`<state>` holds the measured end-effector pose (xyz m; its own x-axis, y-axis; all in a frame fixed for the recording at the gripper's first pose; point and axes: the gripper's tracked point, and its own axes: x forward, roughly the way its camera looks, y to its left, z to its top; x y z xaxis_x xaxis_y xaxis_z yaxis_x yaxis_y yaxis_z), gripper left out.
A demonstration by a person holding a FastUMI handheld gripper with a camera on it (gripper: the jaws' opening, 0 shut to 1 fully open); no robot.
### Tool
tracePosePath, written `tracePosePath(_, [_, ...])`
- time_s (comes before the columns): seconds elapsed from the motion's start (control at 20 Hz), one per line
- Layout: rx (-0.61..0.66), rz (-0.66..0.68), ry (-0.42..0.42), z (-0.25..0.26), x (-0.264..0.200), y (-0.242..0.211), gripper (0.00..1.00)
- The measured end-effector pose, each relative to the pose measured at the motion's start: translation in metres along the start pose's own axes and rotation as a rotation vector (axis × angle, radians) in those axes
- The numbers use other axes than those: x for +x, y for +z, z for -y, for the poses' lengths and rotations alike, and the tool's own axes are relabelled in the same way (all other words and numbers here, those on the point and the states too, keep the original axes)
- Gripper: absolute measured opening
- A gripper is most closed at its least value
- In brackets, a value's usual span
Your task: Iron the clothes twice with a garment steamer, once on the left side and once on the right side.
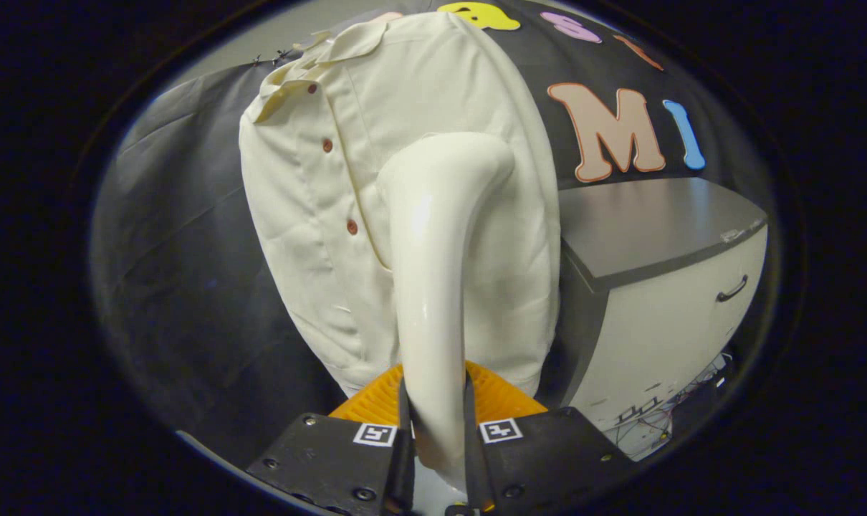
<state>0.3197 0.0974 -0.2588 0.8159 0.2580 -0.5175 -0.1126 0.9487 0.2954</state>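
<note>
A cream button-up shirt hangs in front of the black cloth wall, collar at the top and brown buttons running down its front. The white garment steamer rises from between my fingers, and its bent head rests against the shirt's right half, beside the button row. My gripper is shut on the steamer's handle, with both orange-backed fingers pressing its sides.
A white cabinet with a dark grey top and a black drawer handle stands just right of the shirt. Loose wires lie at its foot. Black cloth hangs behind and to the left of the shirt.
</note>
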Motion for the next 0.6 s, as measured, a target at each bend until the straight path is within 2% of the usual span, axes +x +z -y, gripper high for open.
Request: tracePosePath(0.6, [0.052, -0.151, -0.019, 0.021, 0.004, -0.085, 0.28])
